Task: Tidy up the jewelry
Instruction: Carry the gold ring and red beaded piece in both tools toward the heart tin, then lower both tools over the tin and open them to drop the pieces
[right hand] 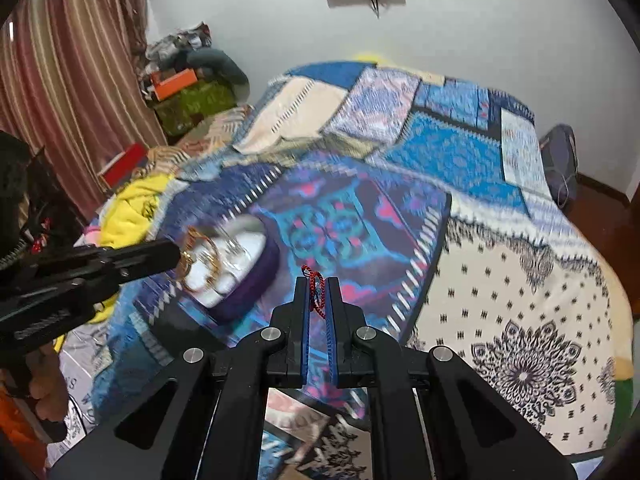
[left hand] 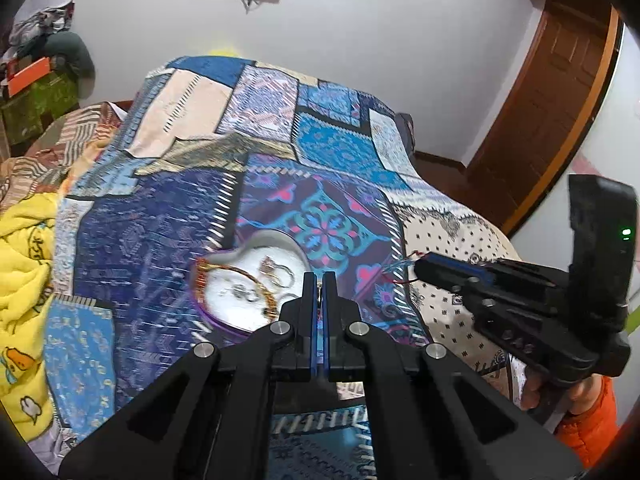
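Left wrist view: the left gripper (left hand: 319, 280) sits at lower centre, its two blue-lined fingers pressed together, and a tiny bit of pale metal peeks out at the tips, too small to name. Just behind those tips, at centre-left, lies the heart-shaped jewelry box (left hand: 224, 320) with a purple wall and white lining, resting on the patchwork bedspread (left hand: 344, 136). Inside it, gold bangles (left hand: 240, 276) curve along the near side, with silver rings (left hand: 280, 272) tangled further in; blur smears the detail. Over at the right edge comes the right gripper (left hand: 420, 270), jaws clenched, red cord (left hand: 400, 276) trailing from its tip above the quilt. An orange sleeve (left hand: 588, 424) shows at lower right under that tool.

Right wrist view: the right gripper (right hand: 319, 280) at lower centre is clamped on the red cord (right hand: 316, 292), which loops out past the fingertips and hangs between the blue pads. To the left of centre sits the jewelry box (right hand: 256, 284), and the left gripper (right hand: 176, 256) reaches in from the left edge, its tip over the bangles (right hand: 200, 256). A yellow blanket (right hand: 132, 208) bunches beyond the box, striped curtains (right hand: 60, 80) fill the upper left
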